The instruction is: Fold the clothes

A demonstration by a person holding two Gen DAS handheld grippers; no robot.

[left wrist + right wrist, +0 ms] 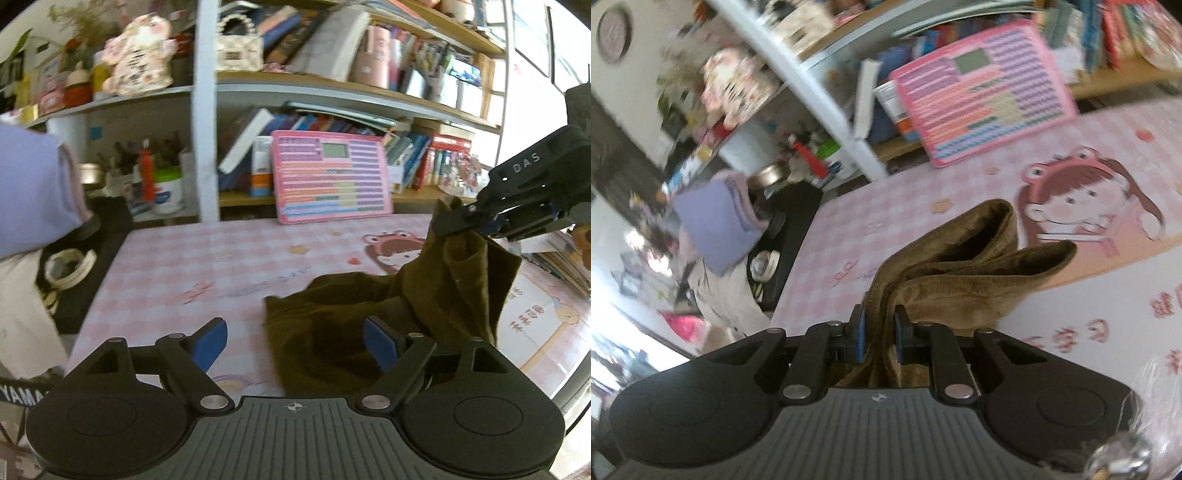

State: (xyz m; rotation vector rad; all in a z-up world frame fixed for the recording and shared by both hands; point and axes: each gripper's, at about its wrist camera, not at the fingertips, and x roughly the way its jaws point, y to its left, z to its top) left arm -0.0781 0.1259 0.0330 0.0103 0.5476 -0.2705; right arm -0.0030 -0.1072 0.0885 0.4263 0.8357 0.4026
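Brown cloth point(369, 317) is lying partly bunched on the pink checked tablecloth point(192, 266), seen from the left wrist, with one end being lifted well clear of the table by the right gripper point(456, 221), whose fingers are clamped on a gathered fold. The left gripper point(295, 341) is hovering low over the near edge of the cloth with its blue pads point(210, 339) spread wide and nothing between them. A pink toy tablet point(330, 177) is leaning against the bookshelf point(205, 110) behind, well apart from the work.

From the right wrist, the right gripper point(879, 332) is pinching several layers of the brown cloth point(964, 258) together, and the material is looping forward in two soft rolls above the tablecloth point(849, 240). This view is blurring, so fine edges are hard to read.

To do the fold well, the free left gripper is probably needing a single clean corner or hem on the flat part, rather than a bunch, so both ends can be drawn taut before laying over. Lifting higher with only one hold is risking more twisting.
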